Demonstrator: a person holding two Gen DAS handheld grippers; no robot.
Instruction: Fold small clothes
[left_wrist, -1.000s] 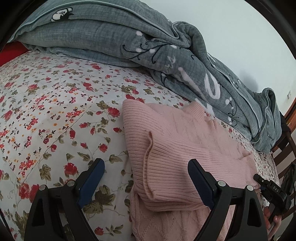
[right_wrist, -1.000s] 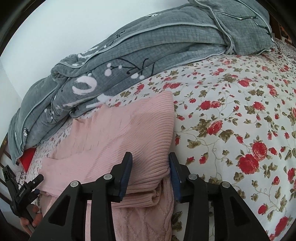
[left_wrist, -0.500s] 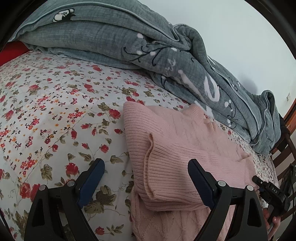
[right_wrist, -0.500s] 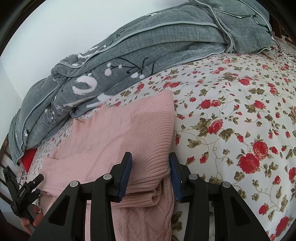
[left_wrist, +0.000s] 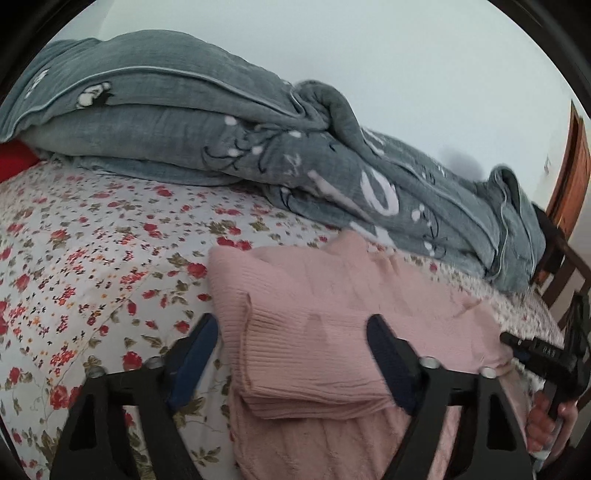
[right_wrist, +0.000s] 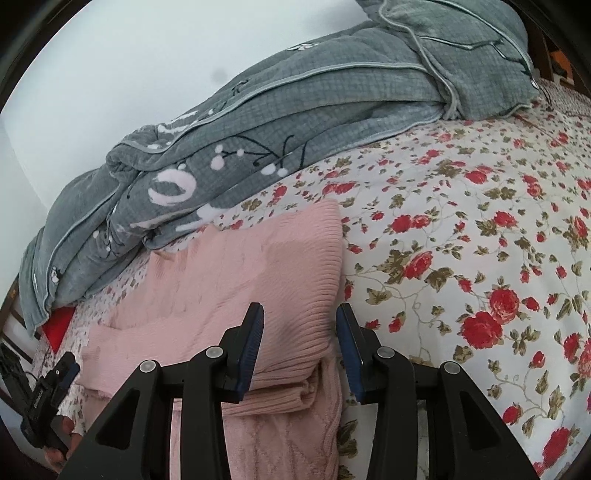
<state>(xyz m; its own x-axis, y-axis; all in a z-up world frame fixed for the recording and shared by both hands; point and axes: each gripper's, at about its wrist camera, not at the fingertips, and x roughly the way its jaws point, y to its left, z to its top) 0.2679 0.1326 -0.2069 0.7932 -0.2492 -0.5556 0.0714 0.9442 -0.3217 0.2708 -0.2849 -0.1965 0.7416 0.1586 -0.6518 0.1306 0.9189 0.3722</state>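
Note:
A pink knit sweater lies folded on the flowered bedsheet, its ribbed hem doubled over on top. My left gripper straddles the left end of that fold. Its jaws are closing, with the folded layers between them and the pads not pressing. In the right wrist view the sweater lies flat, and my right gripper stands part open over its right corner. One of its fingers rests over the knit; the other sits at the fabric's edge.
A rumpled grey quilt runs along the wall behind the sweater. A red item pokes out beside it. Wooden bed rails stand at the far right. A hand holds the other gripper's handle. Bare sheet spreads right of the sweater.
My left gripper's jaws have narrowed around the sweater's fold, and its view has lifted and rolled a little. The right gripper and the sweater have kept still.

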